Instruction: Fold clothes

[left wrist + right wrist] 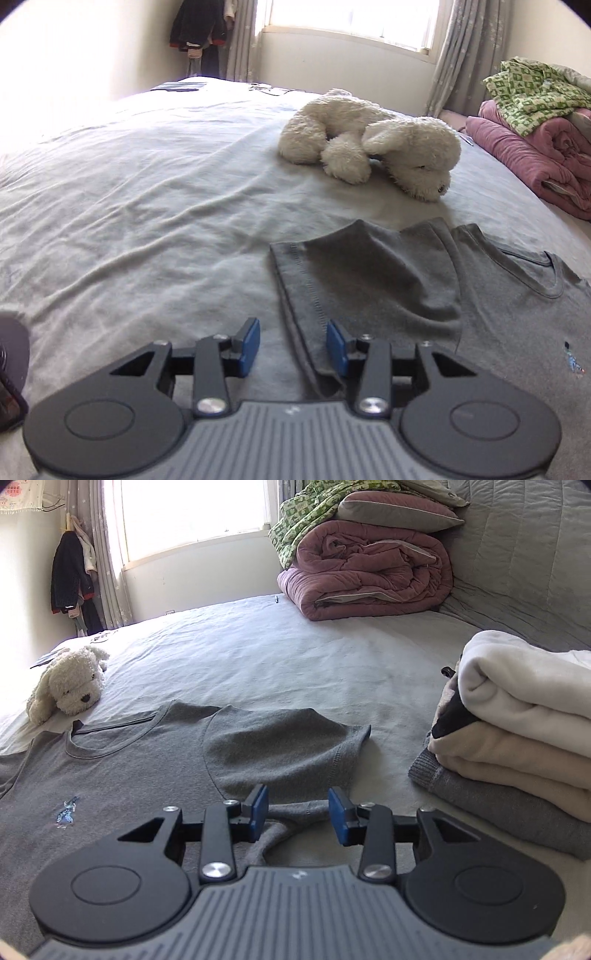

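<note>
A wide bed (147,177) under a pale, wrinkled sheet serves as the folding surface, with room for a garment to lie flat. Against the headboard side a rolled pink quilt (369,572) with a green patterned cloth (532,92) on top is stacked out of the way, and a pile of folded clothes (517,738) in white, beige and grey sits at the right edge, probably finished pieces set aside. A white plush dog (369,147) lies further up the bed, apart from the work. The grey T-shirt (110,775) is spread front-up near the edge of the bed, neckline toward the plush dog, both short sleeves already turned inward over the chest, which narrows it for the next fold. The left gripper (292,347) hovers over the shirt's left folded edge, its blue pads apart with cloth below but nothing pinched. The right gripper (297,814) stands likewise parted above a rumpled bit of hem at the right edge, gripping nothing, apparently lined up to take the side.
</note>
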`<action>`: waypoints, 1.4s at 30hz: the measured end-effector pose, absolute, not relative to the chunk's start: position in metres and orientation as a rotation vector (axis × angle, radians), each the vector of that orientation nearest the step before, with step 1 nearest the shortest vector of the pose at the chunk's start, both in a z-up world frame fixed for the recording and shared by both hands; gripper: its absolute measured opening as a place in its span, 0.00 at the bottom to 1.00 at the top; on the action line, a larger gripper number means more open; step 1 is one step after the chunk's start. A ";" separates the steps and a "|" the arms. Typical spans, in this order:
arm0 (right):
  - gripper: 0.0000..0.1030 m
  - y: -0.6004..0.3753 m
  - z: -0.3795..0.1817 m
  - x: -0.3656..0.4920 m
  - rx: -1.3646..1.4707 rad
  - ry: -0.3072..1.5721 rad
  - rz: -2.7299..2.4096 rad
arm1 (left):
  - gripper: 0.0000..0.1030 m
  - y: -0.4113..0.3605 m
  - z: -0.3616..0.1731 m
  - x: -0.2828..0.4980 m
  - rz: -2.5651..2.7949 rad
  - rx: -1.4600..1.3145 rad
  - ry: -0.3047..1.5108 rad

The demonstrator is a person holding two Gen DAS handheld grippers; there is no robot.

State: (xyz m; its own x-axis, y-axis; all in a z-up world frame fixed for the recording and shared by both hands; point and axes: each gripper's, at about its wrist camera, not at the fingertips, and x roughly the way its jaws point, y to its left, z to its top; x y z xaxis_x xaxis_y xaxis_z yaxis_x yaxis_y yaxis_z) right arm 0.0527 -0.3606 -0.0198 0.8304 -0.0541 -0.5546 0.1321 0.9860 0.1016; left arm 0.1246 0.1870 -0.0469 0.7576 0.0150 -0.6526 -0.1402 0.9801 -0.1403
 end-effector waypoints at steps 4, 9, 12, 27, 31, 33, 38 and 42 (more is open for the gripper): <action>0.41 -0.348 -0.011 0.043 0.154 0.567 -0.069 | 0.40 0.208 -0.043 0.114 0.051 -0.381 0.749; 0.42 -0.347 -0.004 0.035 0.212 0.553 -0.048 | 0.40 0.209 -0.052 0.123 0.034 -0.593 0.789; 0.42 -0.349 -0.005 0.035 0.249 0.556 -0.045 | 0.11 0.203 -0.058 0.128 0.091 -0.632 0.798; 0.42 -0.352 -0.009 0.036 0.243 0.568 -0.072 | 0.36 0.213 -0.056 0.156 0.189 -0.551 0.670; 0.43 -0.351 -0.012 0.040 0.237 0.577 -0.081 | 0.02 0.206 -0.060 0.171 0.246 -0.485 0.655; 0.43 -0.351 -0.013 0.043 0.236 0.583 -0.088 | 0.02 0.205 -0.060 0.166 0.316 -0.481 0.626; 0.44 -0.350 -0.014 0.045 0.226 0.590 -0.085 | 0.09 0.193 -0.056 0.164 0.363 -0.371 0.624; 0.46 -0.351 -0.018 0.043 0.234 0.607 -0.067 | 0.43 0.178 -0.033 0.139 0.347 -0.319 0.540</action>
State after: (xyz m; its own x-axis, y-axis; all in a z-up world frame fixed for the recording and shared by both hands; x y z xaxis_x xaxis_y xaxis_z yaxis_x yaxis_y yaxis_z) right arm 0.0428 -0.3509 -0.0184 0.8202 0.0058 -0.5720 0.1313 0.9713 0.1981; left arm 0.1390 0.1783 -0.0330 0.8028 0.2353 -0.5479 -0.4003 0.8937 -0.2027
